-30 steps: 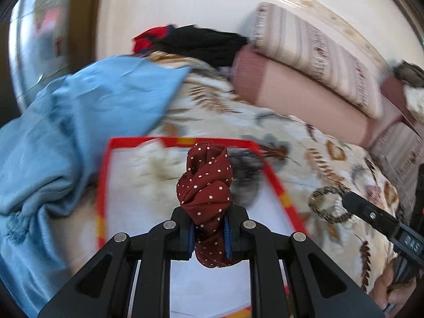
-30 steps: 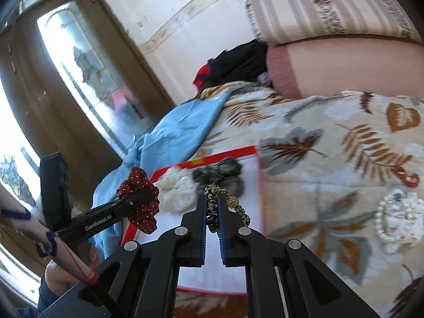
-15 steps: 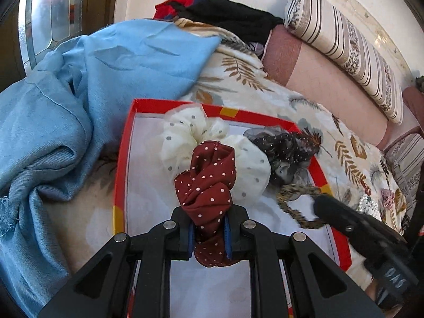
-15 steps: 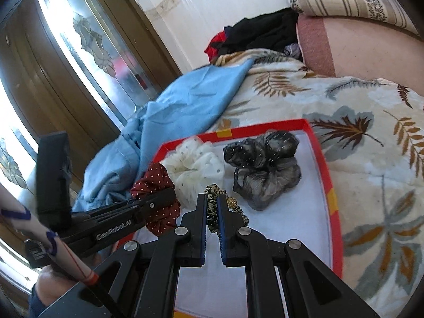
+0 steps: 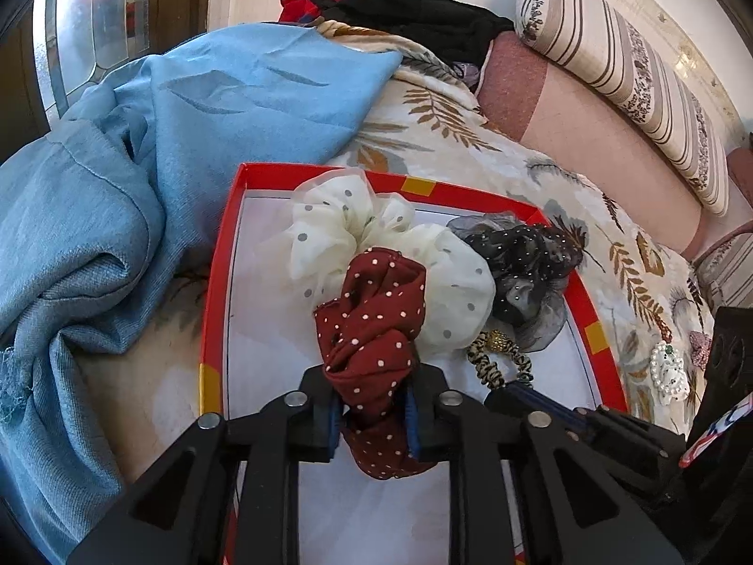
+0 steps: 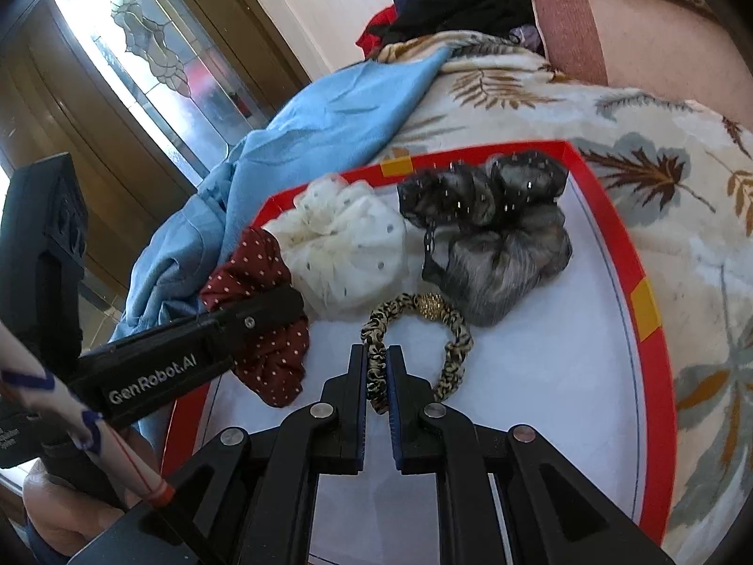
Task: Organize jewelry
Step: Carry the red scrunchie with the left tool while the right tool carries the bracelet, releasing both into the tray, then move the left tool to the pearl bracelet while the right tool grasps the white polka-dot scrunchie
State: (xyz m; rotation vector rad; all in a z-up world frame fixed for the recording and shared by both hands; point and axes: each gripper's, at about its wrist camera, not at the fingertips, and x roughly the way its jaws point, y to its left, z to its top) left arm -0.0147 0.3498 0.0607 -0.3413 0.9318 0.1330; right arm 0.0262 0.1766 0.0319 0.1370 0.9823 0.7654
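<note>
Two scrunchies [image 6: 343,247] beside clamped hair tie [image 6: 419,339]

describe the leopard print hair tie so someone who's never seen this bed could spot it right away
On the leaf-print bedspread lies a red-rimmed tray holding hair ties. The leopard print hair tie lies at its near middle, pinched by the right gripper. It alone is a thin ring with a gold bead; the others are puffy fabric.

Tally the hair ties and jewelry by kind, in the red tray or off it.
Fabric scrunchies: 3, dark red in the left gripper, cream, grey-black
Leopard-print hair tie: 1, in the right gripper
Pearl bracelet: 1, on the bedspread outside the tray
Total: 5
</note>
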